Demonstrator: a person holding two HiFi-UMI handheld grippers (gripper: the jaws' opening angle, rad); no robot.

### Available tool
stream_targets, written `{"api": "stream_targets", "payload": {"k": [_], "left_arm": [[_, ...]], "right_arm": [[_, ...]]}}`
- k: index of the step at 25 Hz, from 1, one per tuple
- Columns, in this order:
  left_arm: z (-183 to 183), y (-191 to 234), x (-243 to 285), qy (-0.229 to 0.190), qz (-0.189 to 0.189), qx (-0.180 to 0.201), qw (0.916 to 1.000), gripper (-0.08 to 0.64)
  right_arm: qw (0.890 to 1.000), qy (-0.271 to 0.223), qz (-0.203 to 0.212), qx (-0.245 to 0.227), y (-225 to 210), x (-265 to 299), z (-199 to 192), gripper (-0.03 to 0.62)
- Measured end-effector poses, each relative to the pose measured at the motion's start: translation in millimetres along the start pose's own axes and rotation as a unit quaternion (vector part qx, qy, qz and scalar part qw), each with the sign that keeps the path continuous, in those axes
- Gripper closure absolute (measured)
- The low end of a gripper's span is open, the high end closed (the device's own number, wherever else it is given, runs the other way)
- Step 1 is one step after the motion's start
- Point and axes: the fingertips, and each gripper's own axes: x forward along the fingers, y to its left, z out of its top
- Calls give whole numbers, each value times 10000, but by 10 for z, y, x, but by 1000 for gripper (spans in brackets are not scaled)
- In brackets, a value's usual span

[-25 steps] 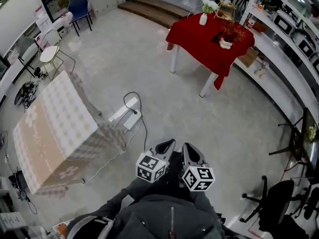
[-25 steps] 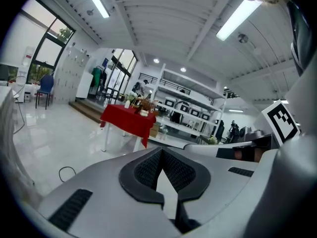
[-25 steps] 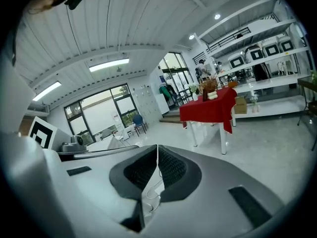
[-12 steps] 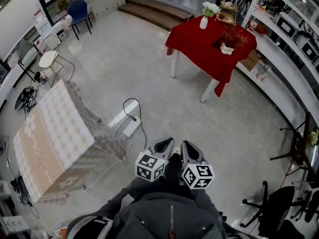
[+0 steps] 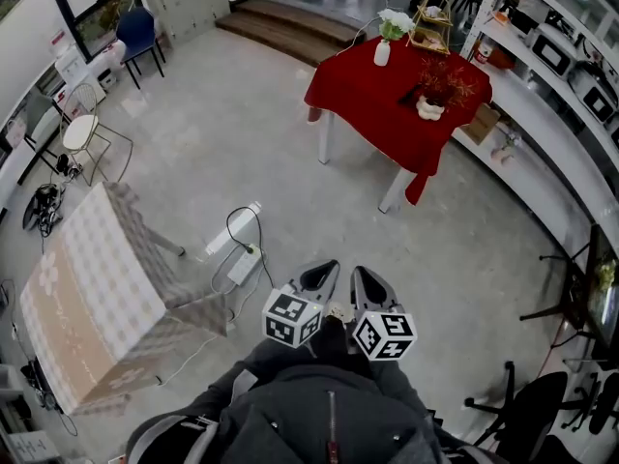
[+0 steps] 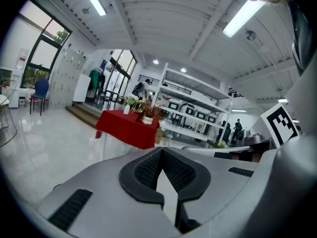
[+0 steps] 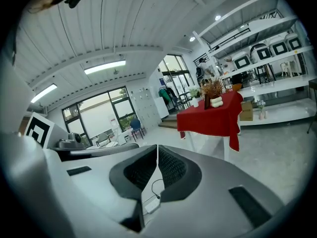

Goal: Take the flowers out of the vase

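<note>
Both grippers sit side by side close to the person's body, left gripper (image 5: 322, 272) and right gripper (image 5: 366, 278) aimed forward and slightly down, each with jaws pressed together on nothing. Far ahead, on the red-clothed table (image 5: 372, 95), a white vase (image 5: 383, 53) near the far edge holds what look like pale flowers (image 5: 395, 22), well apart from both grippers.

Bare grey floor (image 5: 290, 153) lies open ahead, right up to the square desk with the red cloth (image 5: 363, 90). A white power strip with a black cord (image 5: 242, 264) lies to the left, and the big desk with the checked cloth (image 5: 87, 288) blocks that side. Long white shelves (image 5: 546, 100) close off the right. A small white vase (image 5: 383, 53), a gold wire basket (image 5: 430, 27) and a pot of red twigs (image 5: 432, 90) crowd the red desk's far edges; its near half is bare.
</note>
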Motion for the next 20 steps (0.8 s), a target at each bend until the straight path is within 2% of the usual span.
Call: {"api": "stream_targets", "payload": {"k": [6, 20], "left_arm": [[191, 118, 321, -1, 57, 48, 10000, 551], [384, 507, 824, -82, 533, 53, 9985, 551]], "right_arm": [[9999, 86, 84, 1, -194, 312, 200, 577], [9990, 135, 428, -74, -566, 896, 494, 577]]}}
